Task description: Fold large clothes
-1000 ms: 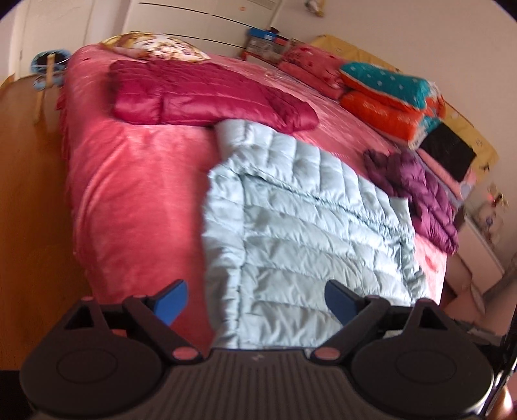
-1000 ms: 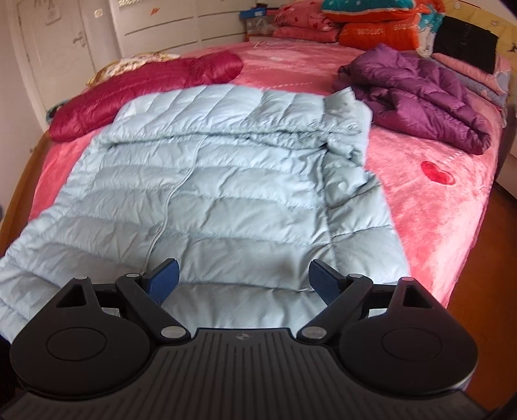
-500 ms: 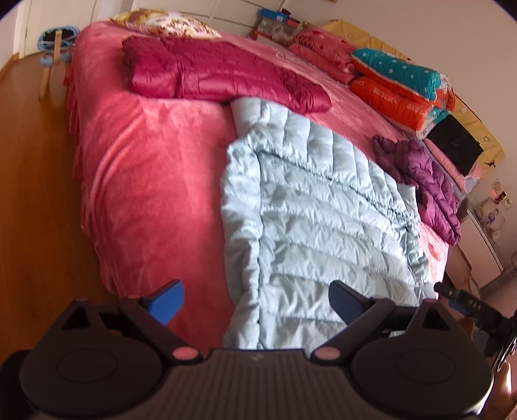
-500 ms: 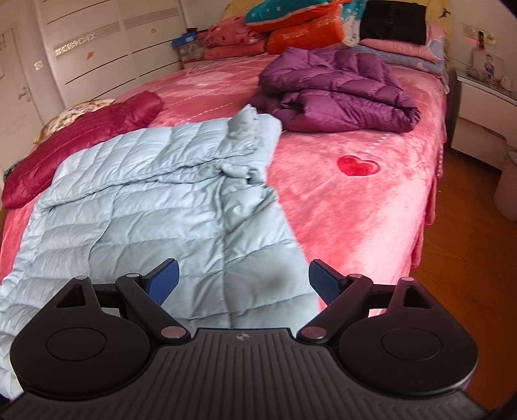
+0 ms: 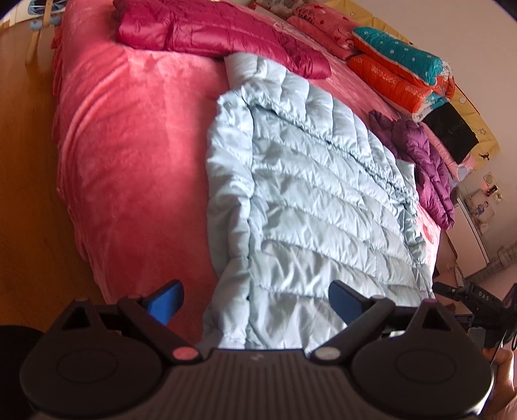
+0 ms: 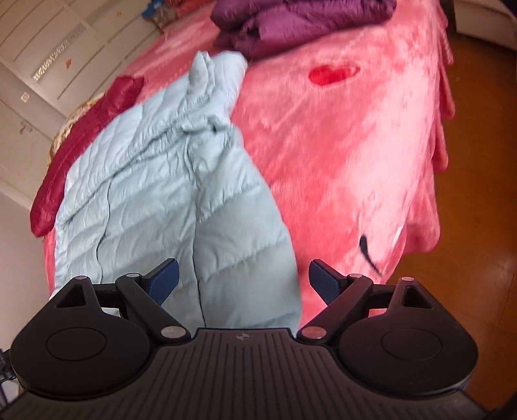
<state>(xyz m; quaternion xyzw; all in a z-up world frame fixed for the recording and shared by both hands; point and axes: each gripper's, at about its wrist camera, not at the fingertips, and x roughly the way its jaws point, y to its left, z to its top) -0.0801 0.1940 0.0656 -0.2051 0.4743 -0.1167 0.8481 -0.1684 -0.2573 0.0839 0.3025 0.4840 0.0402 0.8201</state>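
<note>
Soft daylight, fairly bright; sheen on the pale blue down jacket (image 5: 310, 200). Right wrist view is motion-blurred across the pink bedspread (image 6: 355, 145). Fisheye bends edges, dark corners.

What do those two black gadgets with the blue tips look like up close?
Both claws, left and right, match: a ribbed black body, two round black discs, angled black arms with small round pivots, and flat blue fingertips. No cables show on either.

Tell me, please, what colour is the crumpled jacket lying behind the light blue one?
Purple jacket; clearest in the right wrist view.
</note>
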